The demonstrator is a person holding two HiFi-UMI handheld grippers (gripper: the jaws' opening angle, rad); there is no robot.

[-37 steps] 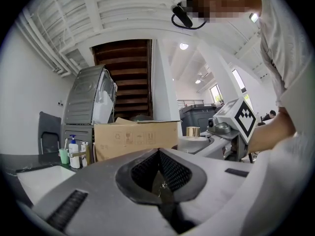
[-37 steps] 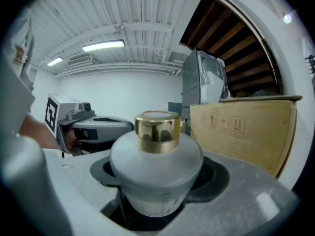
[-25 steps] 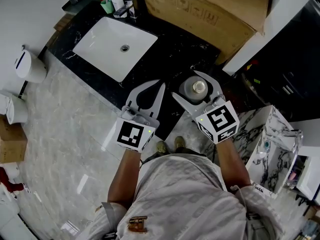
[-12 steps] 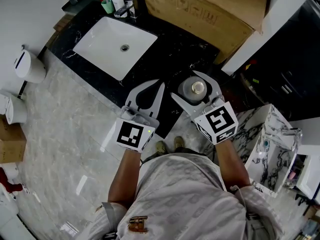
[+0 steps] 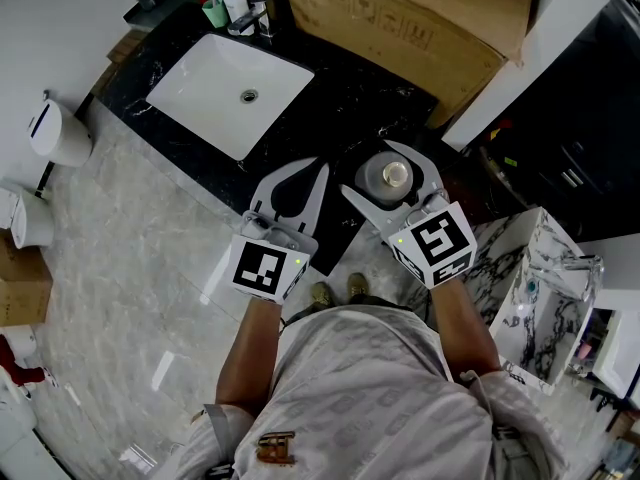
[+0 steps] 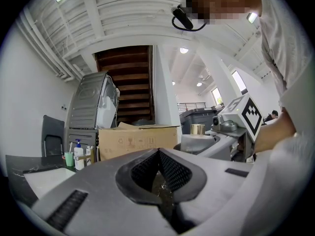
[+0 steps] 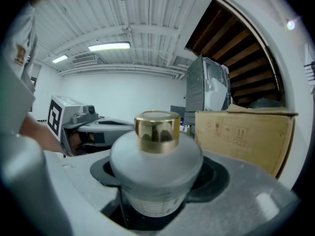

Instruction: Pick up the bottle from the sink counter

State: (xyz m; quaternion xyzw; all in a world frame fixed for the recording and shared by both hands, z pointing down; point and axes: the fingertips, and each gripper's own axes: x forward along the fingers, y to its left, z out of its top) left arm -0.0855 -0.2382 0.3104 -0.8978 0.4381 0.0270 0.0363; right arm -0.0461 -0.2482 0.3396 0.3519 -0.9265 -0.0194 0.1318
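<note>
Hardly any change: my right gripper [image 5: 372, 171] stays clamped on the bottle [image 5: 396, 176], so the grasp looks secure. My left gripper [image 5: 315, 172], at its nine o'clock, is closed and empty.

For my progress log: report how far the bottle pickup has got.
Done: the right gripper has its jaws closed around the white bottle with the gold cap. In hand: that grip. Whether the bottle is off the black sink counter cannot be told. Left: lifting it clear. The left gripper is shut and empty, beside the right one.
</note>
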